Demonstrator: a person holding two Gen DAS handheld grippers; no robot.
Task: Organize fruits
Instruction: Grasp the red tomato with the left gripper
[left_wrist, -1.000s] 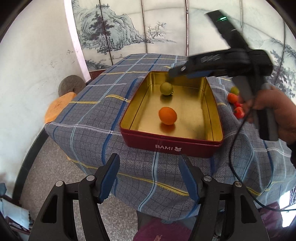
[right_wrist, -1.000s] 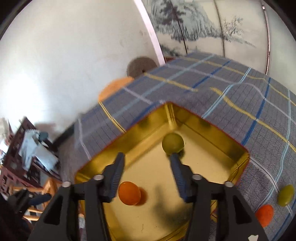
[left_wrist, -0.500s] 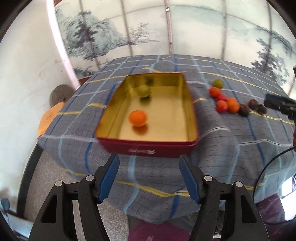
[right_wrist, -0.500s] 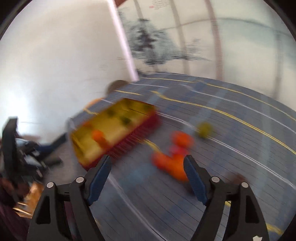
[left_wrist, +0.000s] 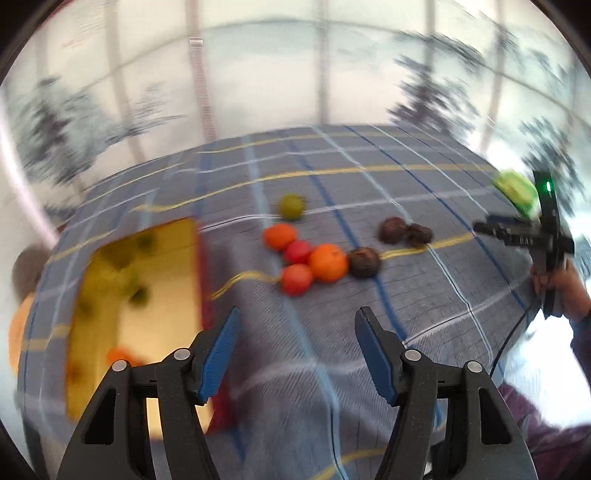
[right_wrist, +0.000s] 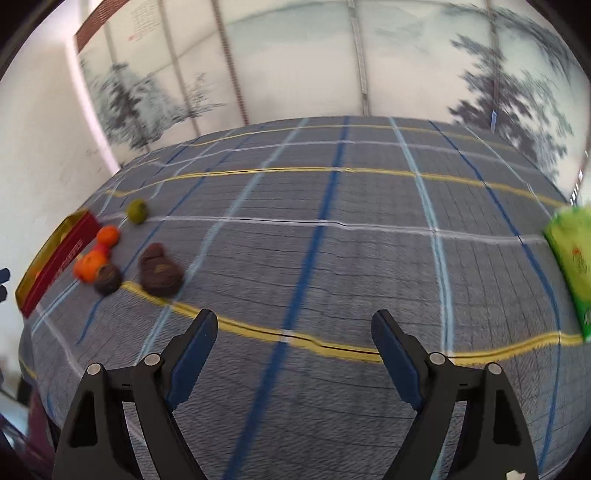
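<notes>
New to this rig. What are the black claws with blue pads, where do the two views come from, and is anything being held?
No robot: a person holds a two-finger gripper in each hand, and a fisheye camera on each looks forward along its fingers. The claws at the bottom of each picture are that gripper's own fingers.

Left view: the left gripper, nothing between its pads, jaws closing a little. At the right edge is the person's hand with the other gripper.

Right view: the right gripper, jaws opening, also empty.

A checked cloth covers the table. On it lie loose fruits in a cluster: a green one, orange ones, red ones and dark brown ones. A red tin with a gold inside stands at the left, blurred, with an orange fruit showing inside. A green pack sits at the far right.
</notes>
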